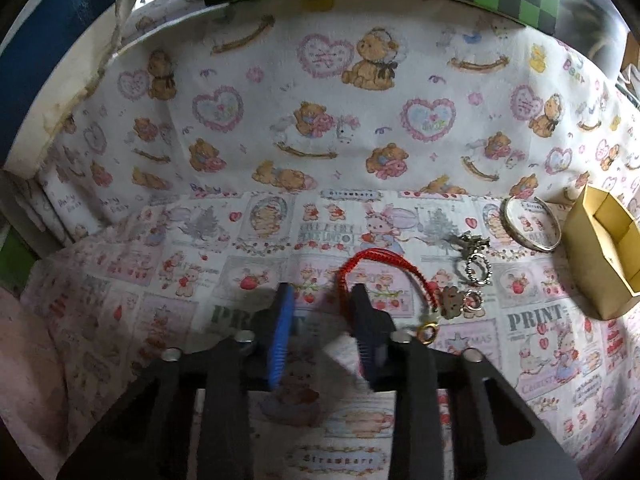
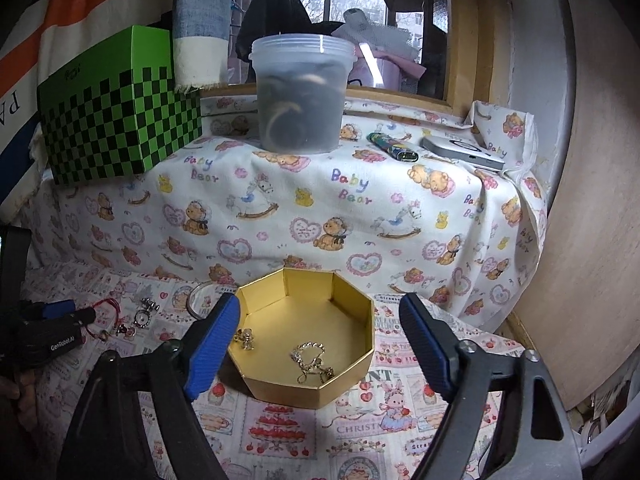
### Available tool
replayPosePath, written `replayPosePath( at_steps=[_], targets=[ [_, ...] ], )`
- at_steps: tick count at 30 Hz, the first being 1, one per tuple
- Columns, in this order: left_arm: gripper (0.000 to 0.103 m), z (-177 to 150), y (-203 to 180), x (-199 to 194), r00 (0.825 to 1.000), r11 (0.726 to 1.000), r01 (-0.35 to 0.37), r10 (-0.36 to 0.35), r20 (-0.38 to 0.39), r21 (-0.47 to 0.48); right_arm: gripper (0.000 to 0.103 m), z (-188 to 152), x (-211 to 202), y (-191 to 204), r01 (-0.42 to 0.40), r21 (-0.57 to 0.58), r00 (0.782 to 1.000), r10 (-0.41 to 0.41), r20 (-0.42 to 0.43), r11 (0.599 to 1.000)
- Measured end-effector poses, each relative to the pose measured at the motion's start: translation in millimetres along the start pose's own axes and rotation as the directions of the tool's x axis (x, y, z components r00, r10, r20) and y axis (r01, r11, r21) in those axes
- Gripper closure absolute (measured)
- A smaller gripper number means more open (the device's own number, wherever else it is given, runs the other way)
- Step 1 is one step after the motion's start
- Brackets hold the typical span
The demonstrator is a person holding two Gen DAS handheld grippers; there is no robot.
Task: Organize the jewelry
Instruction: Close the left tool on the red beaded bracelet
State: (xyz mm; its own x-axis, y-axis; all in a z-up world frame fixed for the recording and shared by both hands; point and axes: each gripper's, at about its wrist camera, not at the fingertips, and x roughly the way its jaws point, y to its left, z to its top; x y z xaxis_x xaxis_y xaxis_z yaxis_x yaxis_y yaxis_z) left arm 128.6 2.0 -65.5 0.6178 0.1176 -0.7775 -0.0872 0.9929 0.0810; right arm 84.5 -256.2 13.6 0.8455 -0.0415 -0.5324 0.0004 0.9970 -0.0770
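My left gripper (image 1: 322, 294) is open just above the cloth, its fingers straddling the left end of a red cord bracelet (image 1: 384, 266) with a bear charm (image 1: 450, 300) and gold ring. To its right lie a silver ring piece (image 1: 478, 270) and a silver bangle (image 1: 530, 222). A gold octagonal box (image 2: 312, 384) sits between the fingers of my open right gripper (image 2: 320, 312); a gold chain (image 2: 312, 360) and a small gold piece (image 2: 245, 338) lie inside. The box edge shows in the left wrist view (image 1: 600, 248). The left gripper (image 2: 76, 312) shows at the left.
A printed cloth (image 2: 304, 436) covers the surface. On a raised ledge behind stand a green checkered box (image 2: 112, 120), a plastic tub (image 2: 302, 92), a lighter (image 2: 392, 148) and a flat silver device (image 2: 464, 152). A wooden panel (image 2: 592, 220) stands at the right.
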Motion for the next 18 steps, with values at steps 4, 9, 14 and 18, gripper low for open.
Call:
replayPosePath(
  at_steps=[4, 9, 14, 18],
  targets=[
    [0.101, -1.3, 2.5, -15.3, 0.998, 0.998, 0.062, -0.062, 0.011, 0.010, 0.035, 0.0, -1.0, 1.4, -0.017, -0.002, 1.000, 0.017, 0.005, 1.000],
    [0.101, -2.0, 3.2, -45.7, 0.992, 0.995, 0.100, -0.100, 0.081, 0.000, 0.041, 0.0, -1.0, -0.5, -0.030, 0.015, 1.000, 0.030, 0.003, 0.999],
    [0.101, 1.4, 7.3, -94.1, 0.955, 0.977, 0.214, -0.205, 0.213, -0.016, 0.041, 0.4, -0.8, -2.2, -0.040, 0.030, 0.999, 0.040, -0.001, 0.999],
    [0.101, 3.8, 13.7, -115.9, 0.933, 0.968, 0.249, -0.230, 0.278, -0.037, 0.041, 1.4, -5.1, -0.4, -0.082, 0.036, 0.997, 0.082, 0.005, 0.996]
  ],
)
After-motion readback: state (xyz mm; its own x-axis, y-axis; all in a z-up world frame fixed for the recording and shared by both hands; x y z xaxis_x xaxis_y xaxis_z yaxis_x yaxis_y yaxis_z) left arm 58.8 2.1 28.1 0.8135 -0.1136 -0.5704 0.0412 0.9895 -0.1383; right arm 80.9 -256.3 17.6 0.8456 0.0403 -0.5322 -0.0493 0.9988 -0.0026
